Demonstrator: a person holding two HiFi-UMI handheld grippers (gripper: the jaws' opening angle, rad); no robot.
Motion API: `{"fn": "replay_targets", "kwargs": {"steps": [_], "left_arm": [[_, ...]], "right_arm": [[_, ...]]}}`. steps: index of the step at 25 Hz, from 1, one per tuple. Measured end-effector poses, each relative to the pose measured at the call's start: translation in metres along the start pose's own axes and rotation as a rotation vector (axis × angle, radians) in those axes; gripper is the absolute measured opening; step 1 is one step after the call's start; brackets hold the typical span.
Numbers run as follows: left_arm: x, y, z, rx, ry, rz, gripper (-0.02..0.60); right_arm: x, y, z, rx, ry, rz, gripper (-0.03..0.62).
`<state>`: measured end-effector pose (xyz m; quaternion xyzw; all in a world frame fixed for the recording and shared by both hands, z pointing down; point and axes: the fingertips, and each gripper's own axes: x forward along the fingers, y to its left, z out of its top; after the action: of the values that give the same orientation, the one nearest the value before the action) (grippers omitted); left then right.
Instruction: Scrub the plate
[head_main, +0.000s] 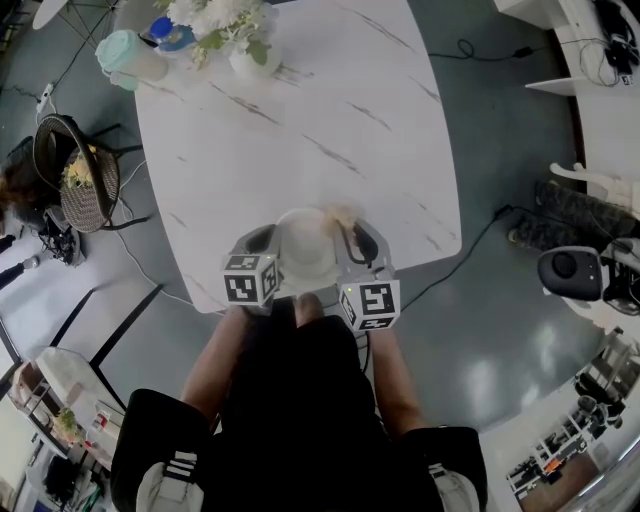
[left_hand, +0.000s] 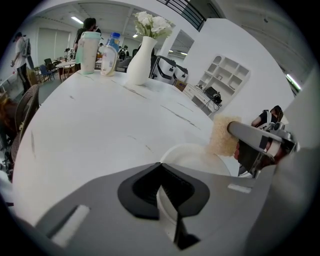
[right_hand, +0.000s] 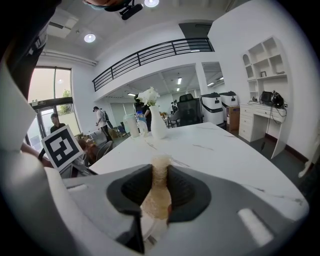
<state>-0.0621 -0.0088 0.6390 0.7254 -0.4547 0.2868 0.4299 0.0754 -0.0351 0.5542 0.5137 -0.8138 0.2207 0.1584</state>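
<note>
The person is wearing a black top (head_main: 300, 390) with short black sleeves, the left sleeve (head_main: 158, 440) and the right sleeve (head_main: 448, 455) each trimmed with white stripes. The left gripper (head_main: 263, 243) and the right gripper (head_main: 358, 240) are showing smooth grey shells, with curved black pads (left_hand: 142, 187) lining the jaws. Each is bearing a cube faced with black-and-white square markers: the left cube (head_main: 250, 279) and the right cube (head_main: 369, 304).

Plate (head_main: 305, 245) on table (head_main: 330, 110), vase (head_main: 252, 62) behind
</note>
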Motion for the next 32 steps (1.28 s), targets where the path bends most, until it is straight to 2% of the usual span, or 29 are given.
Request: {"fn": "replay_targets", "kwargs": {"steps": [9, 14, 24, 32], "left_arm": [[-0.004, -0.006, 0.001, -0.018, -0.033, -0.042, 0.006], [-0.007, -0.006, -0.001, -0.027, -0.036, -0.05, 0.006], [-0.015, -0.003, -0.004, -0.03, -0.047, -0.056, 0.006], [-0.014, 0.0, -0.008, -0.031, -0.04, -0.064, 0.006]], "right_arm": [[-0.005, 0.009, 0.007, 0.018, -0.023, 0.017, 0.092], [-0.003, 0.031, 0.009, 0.007, -0.03, 0.073, 0.093], [0.011, 0.084, -0.017, 0.002, 0.033, 0.179, 0.092], [0.017, 0.096, -0.033, 0.005, 0.074, 0.194, 0.092]]}}
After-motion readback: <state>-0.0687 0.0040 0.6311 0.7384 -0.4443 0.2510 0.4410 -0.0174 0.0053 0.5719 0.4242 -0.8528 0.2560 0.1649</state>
